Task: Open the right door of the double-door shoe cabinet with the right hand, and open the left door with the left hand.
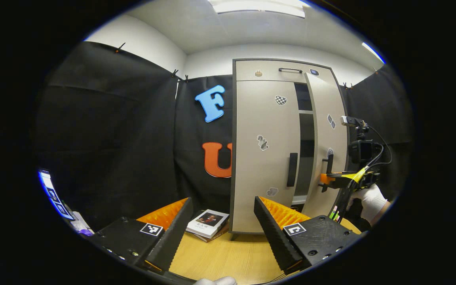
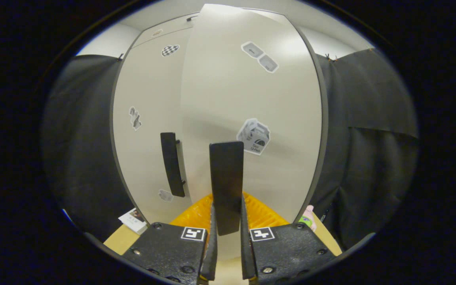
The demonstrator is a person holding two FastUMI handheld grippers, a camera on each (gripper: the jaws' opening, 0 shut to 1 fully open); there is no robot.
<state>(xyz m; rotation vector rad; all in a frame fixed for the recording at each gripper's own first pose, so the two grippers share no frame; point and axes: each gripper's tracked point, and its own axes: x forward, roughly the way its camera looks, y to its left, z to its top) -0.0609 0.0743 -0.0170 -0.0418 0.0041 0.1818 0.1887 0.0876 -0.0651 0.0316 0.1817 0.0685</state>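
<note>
Shoe cabinet (image 1: 267, 158) stands on the worktop (image 1: 228, 253) at 12 o'clock in the left gripper view. Right door (image 1: 327, 130) is ajar, dark gap beside it; left door (image 1: 263, 130) looks flush.

Right gripper (image 2: 226, 237): jaws narrow, clamped on the right door's handle (image 2: 226, 182). Left door's handle (image 2: 172, 164) at 10 o'clock from it, untouched.

Left gripper (image 1: 222, 233): jaws wide, holding nothing, well short of the cabinet.

Books (image 1: 208, 223) lie at cabinet's foot, 11 o'clock.

Risk, imo: pull off the hinge arc and the handle slips out of the pinch, or the cabinet drags/tips fwd.
</note>
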